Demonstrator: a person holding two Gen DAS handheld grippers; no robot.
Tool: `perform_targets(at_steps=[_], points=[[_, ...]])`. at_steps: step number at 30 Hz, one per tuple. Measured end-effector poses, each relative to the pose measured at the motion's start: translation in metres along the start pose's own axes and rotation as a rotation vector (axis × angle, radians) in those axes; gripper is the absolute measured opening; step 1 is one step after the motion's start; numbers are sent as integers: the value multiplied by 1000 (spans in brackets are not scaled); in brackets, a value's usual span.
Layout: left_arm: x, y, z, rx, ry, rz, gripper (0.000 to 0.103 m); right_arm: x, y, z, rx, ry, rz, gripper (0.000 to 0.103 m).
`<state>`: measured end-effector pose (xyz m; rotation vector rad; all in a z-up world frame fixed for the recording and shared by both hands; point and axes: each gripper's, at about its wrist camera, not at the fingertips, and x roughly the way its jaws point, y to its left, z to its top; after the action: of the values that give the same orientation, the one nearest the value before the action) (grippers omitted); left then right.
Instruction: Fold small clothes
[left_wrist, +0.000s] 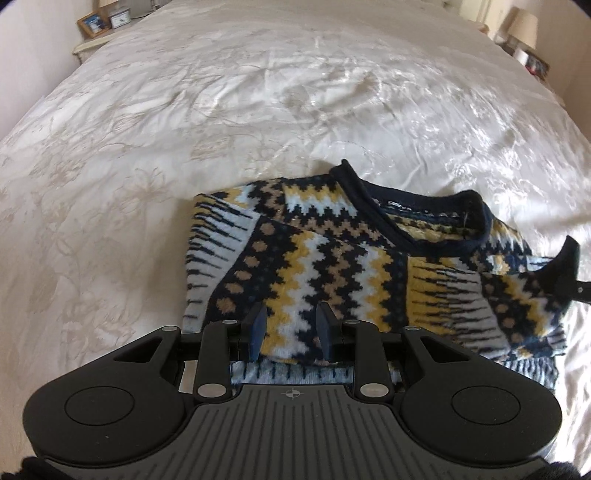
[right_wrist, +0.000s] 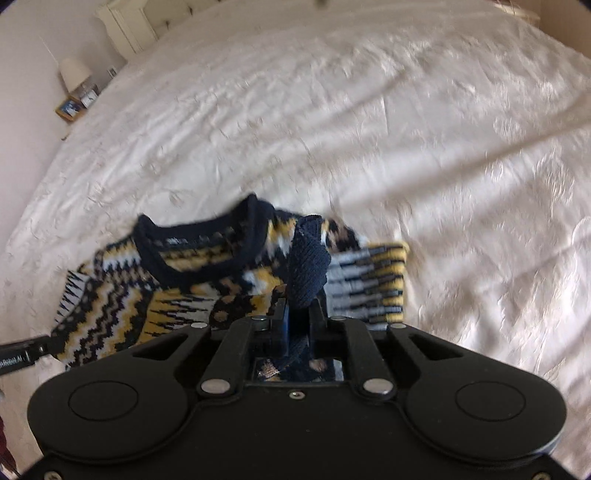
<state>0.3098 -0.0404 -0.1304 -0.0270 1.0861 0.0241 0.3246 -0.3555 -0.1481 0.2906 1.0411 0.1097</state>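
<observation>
So you had one sweater (left_wrist: 332, 266) on the bed (left_wrist: 221, 110), lying near its front edge with the collar toward the far end. Your right gripper (right_wrist: 299, 325) was clamped on the sweater's navy cuff (right_wrist: 306, 266), one sleeve lifted over the body. Your left gripper (left_wrist: 291, 328) hung over the hem, jaws partly apart, gripping nothing. Two lamps stood beside the bed.

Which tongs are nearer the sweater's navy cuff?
Right. The right tongs are shut on the navy cuff; the left tongs sit over the sweater's zigzag front, well away.
</observation>
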Motion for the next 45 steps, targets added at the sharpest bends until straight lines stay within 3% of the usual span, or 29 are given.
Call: perform_targets(at_steps=[4, 9, 13, 18, 21, 25, 26, 28, 31, 33, 34, 36, 38, 40, 43, 45], points=[[19, 0, 3, 5, 26, 13, 28, 14, -1, -8, -14, 26, -34, 27], [53, 4, -7, 10, 120, 33, 28, 26, -14, -13, -3, 51, -100, 52], [62, 7, -13, 18, 135, 28, 29, 21, -24, -14, 2, 48, -138, 64], [65, 4, -13, 24, 139, 37, 29, 4, -23, -11, -38, 6, -171, 65], [67, 4, -13, 14, 137, 37, 29, -2, -15, -10, -98, -31, -120, 64], [66, 3, -14, 21, 136, 34, 29, 11, -13, -7, -135, 10, -76, 64], [66, 4, -14, 20, 137, 31, 29, 16, -14, -6, -139, 24, -74, 61], [67, 5, -13, 14, 137, 27, 29, 22, -14, -5, -140, 66, -64, 28], [67, 5, -14, 7, 136, 23, 29, 9, -11, 2, -127, 98, 16, 18], [67, 6, -14, 1, 135, 23, 29, -9, -8, 12, -84, 73, 97, 17], [67, 6, -14, -2, 134, 23, 29, -14, -9, 15, -64, 60, 94, 18], [68, 7, -14, -10, 133, 24, 29, -14, -16, 21, -18, 50, 30, 19], [68, 7, -15, -10, 134, 25, 29, 0, -26, 22, -6, 66, -118, 36], [67, 7, -14, -8, 134, 23, 29, 9, -32, 21, -31, 76, -217, 41], [62, 7, -14, -7, 129, 24, 29, 1, -29, 17, -62, 41, -198, 42], [56, 4, -13, 5, 116, 32, 29, -2, -16, 11, -125, 35, -175, 55]])
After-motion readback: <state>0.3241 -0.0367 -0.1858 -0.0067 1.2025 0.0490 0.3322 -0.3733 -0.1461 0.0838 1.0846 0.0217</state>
